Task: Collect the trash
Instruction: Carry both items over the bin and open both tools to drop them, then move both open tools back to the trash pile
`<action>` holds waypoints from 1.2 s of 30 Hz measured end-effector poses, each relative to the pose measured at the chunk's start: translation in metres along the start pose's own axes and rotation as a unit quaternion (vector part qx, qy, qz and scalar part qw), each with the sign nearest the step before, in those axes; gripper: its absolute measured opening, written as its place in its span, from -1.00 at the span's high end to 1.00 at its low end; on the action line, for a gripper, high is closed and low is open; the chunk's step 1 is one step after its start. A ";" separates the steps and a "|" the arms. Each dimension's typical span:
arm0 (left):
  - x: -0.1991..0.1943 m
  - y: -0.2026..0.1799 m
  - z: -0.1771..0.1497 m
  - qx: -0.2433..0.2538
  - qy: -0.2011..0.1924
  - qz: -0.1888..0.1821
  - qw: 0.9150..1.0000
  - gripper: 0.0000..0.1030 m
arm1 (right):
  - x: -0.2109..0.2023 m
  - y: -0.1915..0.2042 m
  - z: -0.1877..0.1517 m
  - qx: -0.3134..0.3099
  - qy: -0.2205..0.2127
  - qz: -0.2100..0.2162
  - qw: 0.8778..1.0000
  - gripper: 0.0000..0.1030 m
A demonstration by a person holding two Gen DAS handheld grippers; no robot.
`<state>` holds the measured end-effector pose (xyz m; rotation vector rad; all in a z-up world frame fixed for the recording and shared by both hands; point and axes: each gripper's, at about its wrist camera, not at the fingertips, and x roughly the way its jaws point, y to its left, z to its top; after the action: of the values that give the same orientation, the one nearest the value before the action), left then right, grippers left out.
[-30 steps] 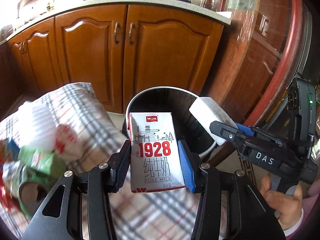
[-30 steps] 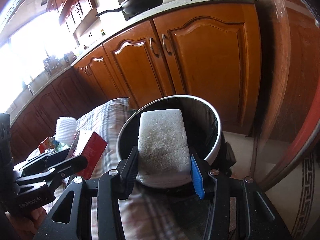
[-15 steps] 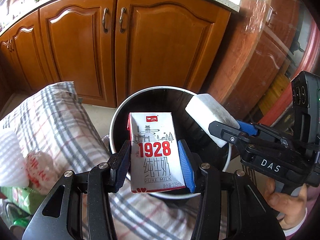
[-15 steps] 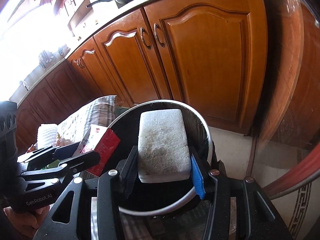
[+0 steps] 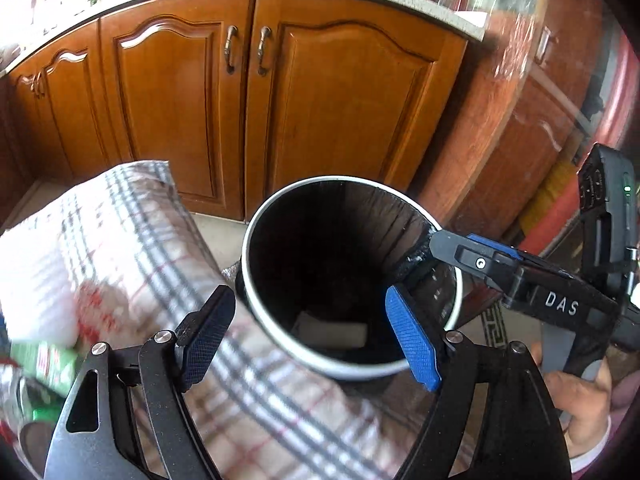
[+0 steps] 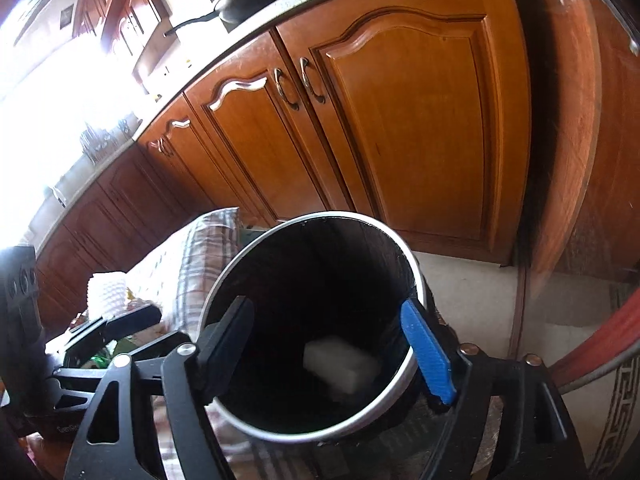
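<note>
A round black bin with a white rim (image 5: 256, 224) (image 6: 414, 264) stands beside the table. Both grippers hang over its mouth. My left gripper (image 5: 310, 338) is open and empty. My right gripper (image 6: 326, 346) is open and empty; it also shows in the left wrist view (image 5: 472, 256) at the bin's right rim. A pale block (image 6: 340, 364) lies on the bin's bottom; a pale shape (image 5: 332, 334) shows there in the left wrist view too. I cannot make out the milk carton inside.
A plaid-covered table (image 5: 132, 248) (image 6: 188, 256) lies left of the bin, with blurred green and red packets (image 5: 44, 360) and a white foam stack (image 6: 106, 288). Wooden cabinet doors (image 5: 240, 92) stand behind. A red-rimmed glass edge (image 6: 592, 344) is at right.
Both grippers have opened. The milk carton left my left gripper and the white block left my right gripper; both dropped into the bin. The views have tipped down over the bin's mouth.
</note>
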<state>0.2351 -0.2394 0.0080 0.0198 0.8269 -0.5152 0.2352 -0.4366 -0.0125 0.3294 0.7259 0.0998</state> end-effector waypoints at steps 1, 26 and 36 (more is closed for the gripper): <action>-0.006 0.002 -0.006 -0.005 -0.004 -0.003 1.000 -0.55 | -0.004 0.003 -0.004 0.001 -0.003 0.003 1.000 -0.64; -0.141 0.130 -0.167 -0.154 -0.040 0.070 0.985 -0.55 | -0.025 0.111 -0.128 -0.010 0.029 0.066 0.997 -0.81; -0.160 0.170 -0.184 -0.194 -0.052 0.102 0.974 -0.55 | -0.017 0.171 -0.147 -0.051 0.056 0.109 0.991 -0.81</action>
<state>0.0925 0.0175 -0.0359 -0.2768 0.7998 -0.1530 0.1283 -0.2400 -0.0481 0.3052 0.7910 0.3635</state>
